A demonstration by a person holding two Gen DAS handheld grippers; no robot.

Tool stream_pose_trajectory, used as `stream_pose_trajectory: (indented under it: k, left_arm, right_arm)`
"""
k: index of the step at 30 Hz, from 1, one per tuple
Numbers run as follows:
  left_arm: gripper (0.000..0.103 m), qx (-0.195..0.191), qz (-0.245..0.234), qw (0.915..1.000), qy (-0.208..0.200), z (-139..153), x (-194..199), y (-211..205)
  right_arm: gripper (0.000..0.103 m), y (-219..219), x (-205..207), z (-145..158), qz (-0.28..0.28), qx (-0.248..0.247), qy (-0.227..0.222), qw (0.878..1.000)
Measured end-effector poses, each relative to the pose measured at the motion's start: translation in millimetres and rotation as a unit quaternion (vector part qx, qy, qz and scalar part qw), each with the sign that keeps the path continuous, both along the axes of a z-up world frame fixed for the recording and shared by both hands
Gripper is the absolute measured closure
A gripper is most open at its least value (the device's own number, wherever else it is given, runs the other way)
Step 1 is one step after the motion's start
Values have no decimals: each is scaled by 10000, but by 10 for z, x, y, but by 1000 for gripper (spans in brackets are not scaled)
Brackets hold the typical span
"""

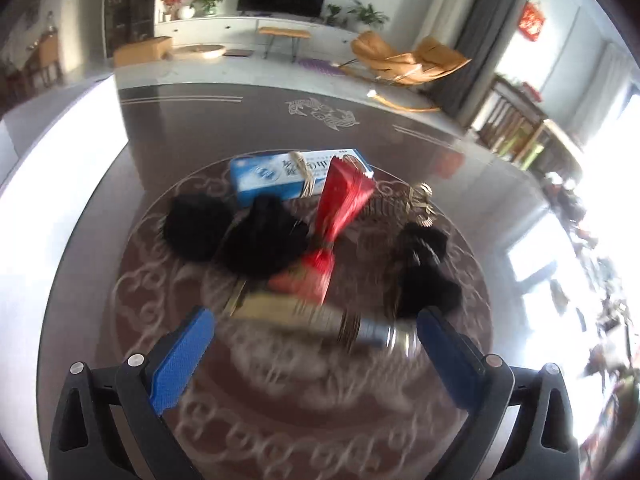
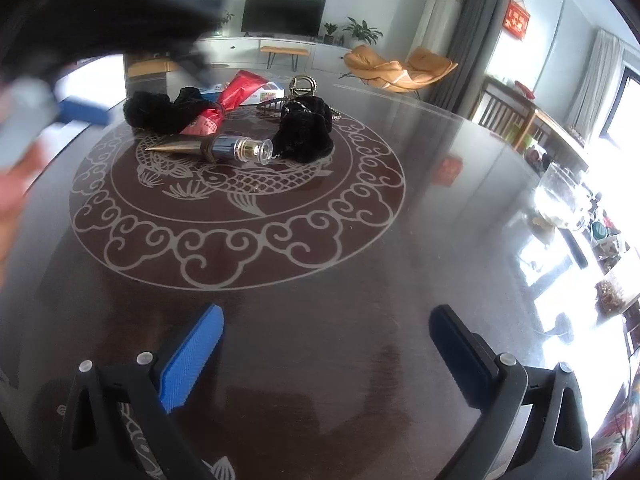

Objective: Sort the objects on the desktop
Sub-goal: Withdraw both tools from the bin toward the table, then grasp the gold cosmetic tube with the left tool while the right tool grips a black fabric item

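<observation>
A gold cone-shaped stopper with a blue and clear end (image 1: pixel 316 318) (image 2: pixel 212 147) lies on the dark patterned table. My left gripper (image 1: pixel 316 328) is open, its blue fingertips either side of the stopper, just above it. Behind lie a red packet (image 1: pixel 340 208) (image 2: pixel 236 90), black fluffy items (image 1: pixel 264 240) (image 2: pixel 308 132), a blue and white box (image 1: pixel 276 178) and gold keys (image 1: pixel 420 200). My right gripper (image 2: pixel 326 340) is open and empty over bare table, well in front of the pile. The left gripper shows blurred at the upper left of the right wrist view (image 2: pixel 84 114).
The round glass table (image 2: pixel 360 280) has a fish and cloud pattern. A glass bowl (image 2: pixel 560 200) stands near its right edge. Beyond the table are orange chairs (image 1: pixel 408 60) and a TV cabinet (image 1: pixel 256 28).
</observation>
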State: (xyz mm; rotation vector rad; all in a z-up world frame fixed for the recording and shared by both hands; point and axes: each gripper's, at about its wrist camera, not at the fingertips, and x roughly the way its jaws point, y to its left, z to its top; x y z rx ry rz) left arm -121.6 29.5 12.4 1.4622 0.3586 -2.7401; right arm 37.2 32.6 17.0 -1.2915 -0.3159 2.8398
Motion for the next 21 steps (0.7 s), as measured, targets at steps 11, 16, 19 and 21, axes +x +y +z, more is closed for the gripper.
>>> stream_pose_trajectory:
  k: [11,16,19,21]
  left_arm:
    - [1,-928,-262,9951,-232,-467,198,-107]
    - [0,-974,-529,9935,-240,-464,178,-221]
    - [29,-994,-678,9927,-90,-437,190,-192]
    - [69,-1045,-886,9905,91,-390,268,-134]
  right_arm:
    - [0,50,-8,-5,47,-201,-96,9997]
    - [0,72,-17,-7,20,-268,-136,9995]
    - [0,84,-16,-8,4,-308,-152,9994]
    - [0,89,-18,-5,2,-327,-162,9993]
